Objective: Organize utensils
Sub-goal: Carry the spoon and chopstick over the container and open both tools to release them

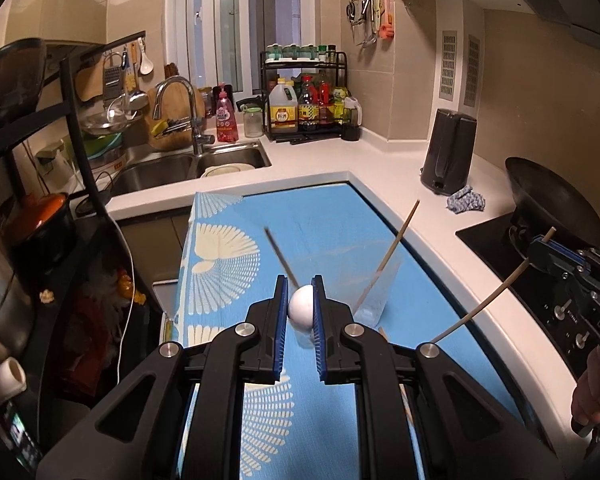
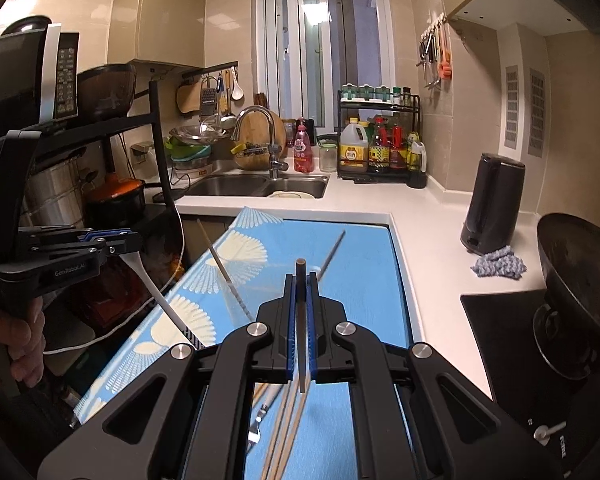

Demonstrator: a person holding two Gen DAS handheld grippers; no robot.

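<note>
Two tools are in my grip at once, and either could slip. Nearest, low in the centre of the left wrist view, my left gripper (image 1: 300, 308) has its jaws closed almost fully on a white spoon (image 1: 301, 307); the rounded white part sits between the blue pads, which bear on a curved, smooth surface, so I judge it could squirt out or swing if I tilt. In the right wrist view my right gripper (image 2: 300, 312) has its jaws pinched nearly shut on a thin chopstick (image 2: 301, 332), which runs lengthwise between the pads with its dark end poking up at the tips. Held that way it could slide through.

Just beyond, mid-frame, a clear glass (image 1: 374, 292) stands on the blue cloth (image 1: 332, 216) covering the bench, with two chopsticks already leaning in it. The glass is hard to see and looks light with those long sticks; a knock from either tool might tip it. More utensils lie on the cloth at the bottom of the right wrist view, a fork (image 2: 256, 430) among them. Farther back, at right, the wok (image 1: 552, 204) sits well apart.
</note>
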